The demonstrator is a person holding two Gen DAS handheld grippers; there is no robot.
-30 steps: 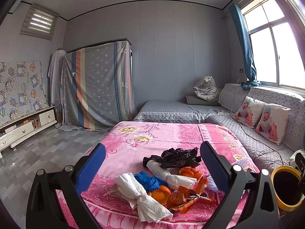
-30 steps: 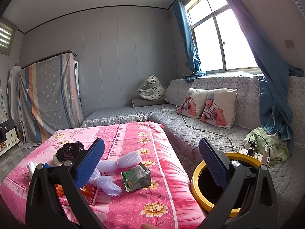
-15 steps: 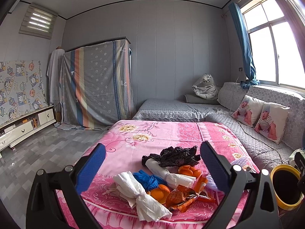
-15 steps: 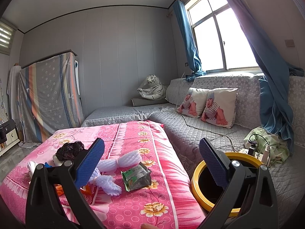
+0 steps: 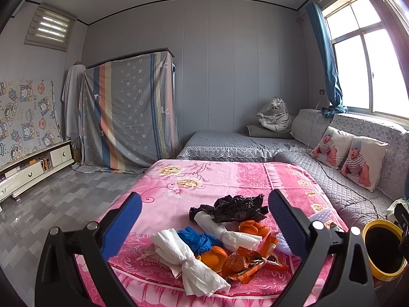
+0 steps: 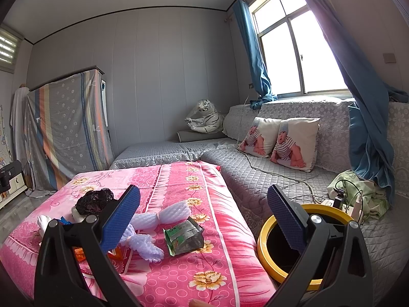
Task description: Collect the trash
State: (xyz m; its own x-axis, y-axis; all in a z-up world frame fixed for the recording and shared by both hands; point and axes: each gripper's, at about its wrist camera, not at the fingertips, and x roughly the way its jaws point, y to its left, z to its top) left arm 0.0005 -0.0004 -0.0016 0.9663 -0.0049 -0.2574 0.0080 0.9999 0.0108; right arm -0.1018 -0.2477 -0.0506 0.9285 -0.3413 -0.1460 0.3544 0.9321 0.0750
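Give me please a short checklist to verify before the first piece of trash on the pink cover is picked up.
1. Left tongs open and empty: ok.
2. Right tongs open and empty: ok.
3. Yellow-rimmed bin open, nothing covering its mouth: ok; how full it is, cannot tell.
4. Trash within view: ok. The green wrapper and white foam net lie in front of the right tongs; the white tissue bundle and black plastic bag in front of the left.
5. Pieces lying apart for a clean grip: not ok on the left, where the orange peels and wrappers overlap.
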